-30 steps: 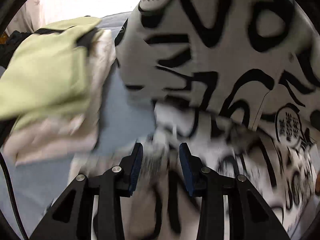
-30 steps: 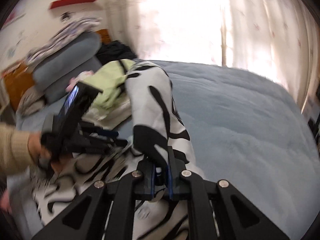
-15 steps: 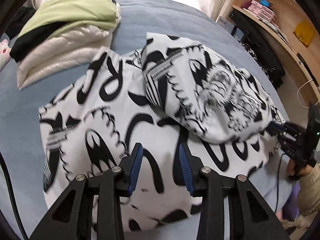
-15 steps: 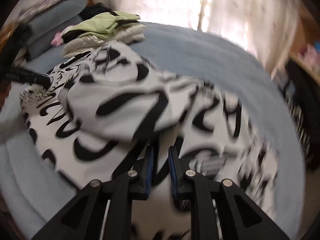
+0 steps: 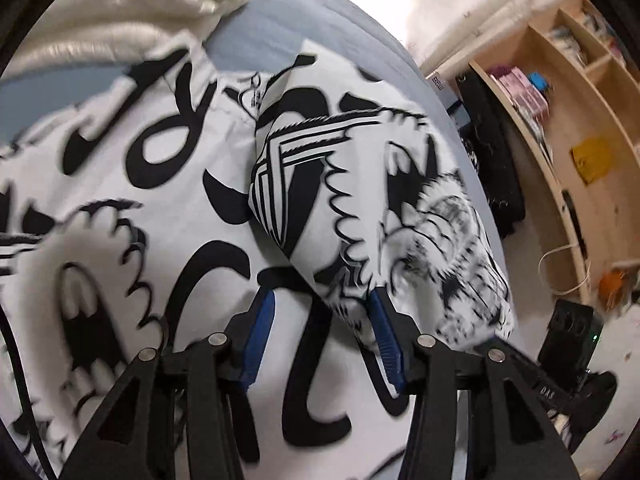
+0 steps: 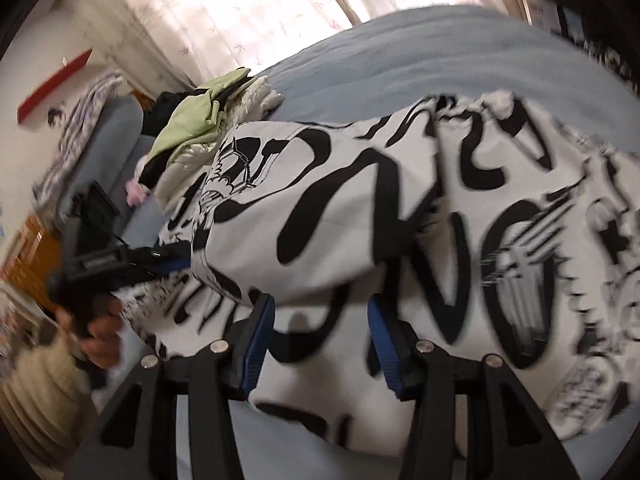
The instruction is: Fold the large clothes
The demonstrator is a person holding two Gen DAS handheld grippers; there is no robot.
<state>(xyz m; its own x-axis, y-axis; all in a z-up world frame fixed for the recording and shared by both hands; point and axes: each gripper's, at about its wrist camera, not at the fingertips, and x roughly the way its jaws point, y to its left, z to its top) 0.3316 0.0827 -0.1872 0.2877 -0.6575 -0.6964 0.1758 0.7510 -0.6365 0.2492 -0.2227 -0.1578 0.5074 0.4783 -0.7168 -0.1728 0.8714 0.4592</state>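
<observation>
A large white garment with bold black graphic print [image 5: 168, 184] lies spread on the blue bed, one part folded over on top [image 5: 360, 184]. It also shows in the right wrist view [image 6: 400, 220]. My left gripper [image 5: 322, 336] is open and empty, low over the garment at the near edge of the folded part. My right gripper [image 6: 320, 336] is open and empty, just above the garment near its front edge. The left gripper [image 6: 120, 260] and the hand holding it show at the left of the right wrist view.
A stack of folded clothes, green on top of cream [image 6: 200, 124], sits on the bed [image 6: 440, 52] behind the garment, also seen in the left wrist view [image 5: 120, 16]. Wooden shelves [image 5: 560, 120] stand right of the bed. A curtained window is at the back.
The right gripper let go of the garment and opened. The folded part now lies flat. Both grippers dropped closer to the garment, the left moving toward the folded part.
</observation>
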